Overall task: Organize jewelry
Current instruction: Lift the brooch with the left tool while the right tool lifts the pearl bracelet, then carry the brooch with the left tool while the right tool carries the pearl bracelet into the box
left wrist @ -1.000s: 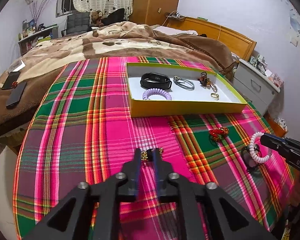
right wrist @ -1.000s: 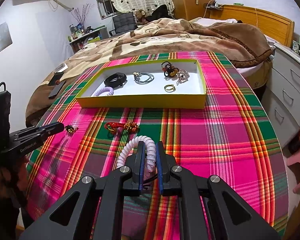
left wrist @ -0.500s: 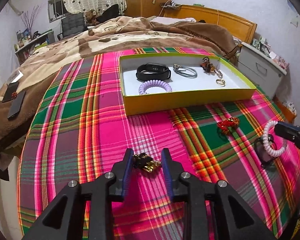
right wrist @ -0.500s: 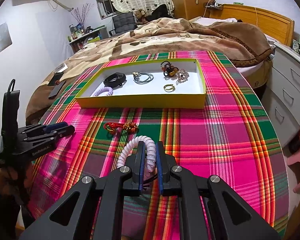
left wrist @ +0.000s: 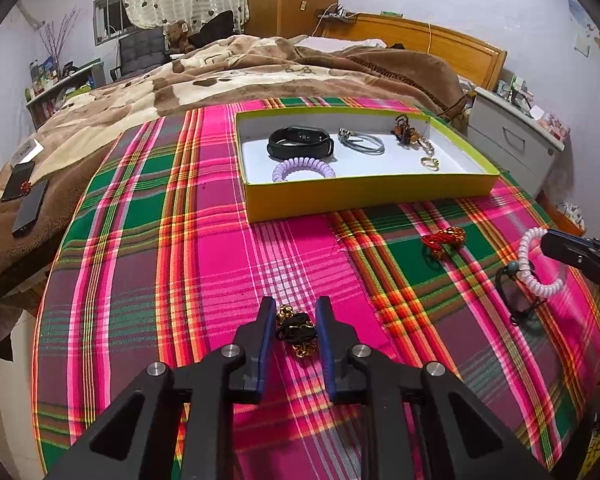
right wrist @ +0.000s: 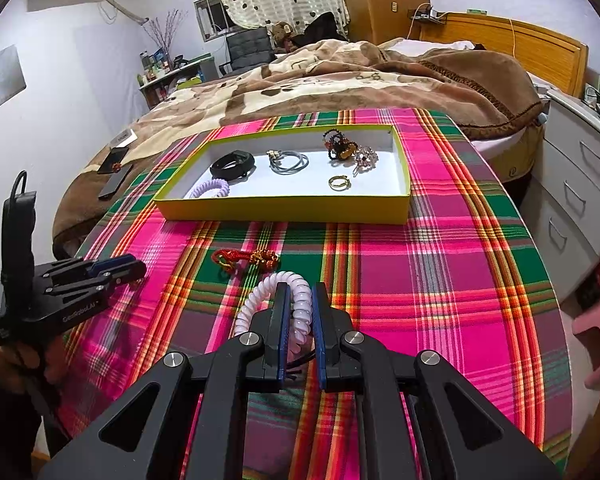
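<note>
A gold and black chain trinket (left wrist: 296,330) lies on the plaid cloth between the fingers of my left gripper (left wrist: 295,312). Those jaws are closing around it, and a sliver of gap still shows at each pad. My right gripper (right wrist: 300,300) is shut on a white coil bracelet (right wrist: 260,296), seen from the left wrist as a white coil bracelet (left wrist: 530,264) with a black cord (left wrist: 514,300) under it. A red knotted charm (right wrist: 244,258) lies loose between the grippers. The yellow tray (right wrist: 284,214) holds several pieces.
In the yellow tray (left wrist: 364,192) sit a black band (left wrist: 300,142), a purple coil (left wrist: 304,170), grey hair ties (left wrist: 360,142), beaded pieces and a ring. Behind the round table is a bed with a brown blanket; white drawers (right wrist: 572,184) stand right. Phones (left wrist: 24,200) lie left.
My left gripper slid forward so the trinket, once beyond its tips, now sits between the jaws; they widened, then narrowed. The right gripper and its coil kept still.
</note>
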Available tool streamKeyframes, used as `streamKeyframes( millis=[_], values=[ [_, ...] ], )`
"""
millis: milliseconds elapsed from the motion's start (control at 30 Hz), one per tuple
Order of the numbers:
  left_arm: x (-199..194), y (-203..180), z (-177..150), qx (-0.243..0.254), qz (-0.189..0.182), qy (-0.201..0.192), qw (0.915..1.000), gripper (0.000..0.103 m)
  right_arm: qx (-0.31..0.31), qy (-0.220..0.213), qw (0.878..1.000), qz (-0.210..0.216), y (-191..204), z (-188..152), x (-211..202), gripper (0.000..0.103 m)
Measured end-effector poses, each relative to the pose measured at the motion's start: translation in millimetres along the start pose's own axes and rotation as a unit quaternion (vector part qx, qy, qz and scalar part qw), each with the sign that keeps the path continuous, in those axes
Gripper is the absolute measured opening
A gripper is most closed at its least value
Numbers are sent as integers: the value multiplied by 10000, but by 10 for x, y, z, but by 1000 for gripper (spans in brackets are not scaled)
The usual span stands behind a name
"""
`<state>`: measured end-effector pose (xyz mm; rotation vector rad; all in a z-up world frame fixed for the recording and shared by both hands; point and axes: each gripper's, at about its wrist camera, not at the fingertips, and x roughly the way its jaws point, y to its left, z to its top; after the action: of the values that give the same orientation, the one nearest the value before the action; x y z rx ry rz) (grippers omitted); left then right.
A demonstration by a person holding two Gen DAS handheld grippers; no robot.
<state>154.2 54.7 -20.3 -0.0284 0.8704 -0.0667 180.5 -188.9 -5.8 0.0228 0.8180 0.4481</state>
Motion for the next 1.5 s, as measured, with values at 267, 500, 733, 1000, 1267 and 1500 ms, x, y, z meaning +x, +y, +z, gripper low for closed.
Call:
streamKeyframes(
  millis=[267,500,733,1000,1267,1500],
  values=[
    [-272,-34,25,-40,-220,-328,9992,20,-17,-80,10000,22,24,36,-56,11],
    [-400,-117,172,8,-366,-576,9977,20,-63,-152,9999,26,45,118,-82,11],
    [-378,-204,378,95,-471,-721,9962,20,-16,-246,9997,29,-12,277,-65,11],
    [-227,-342,638,284,-578,-801,9947,20,95,-348,9993,25,-137,526,39,11],
    [61,-429,928,400,-644,-790,9940,20,239,-330,9991,-86,-334,767,285,11],
    [357,-470,1125,472,-599,-690,9947,20,309,-194,9991,-221,-488,928,563,11]
  ],
)
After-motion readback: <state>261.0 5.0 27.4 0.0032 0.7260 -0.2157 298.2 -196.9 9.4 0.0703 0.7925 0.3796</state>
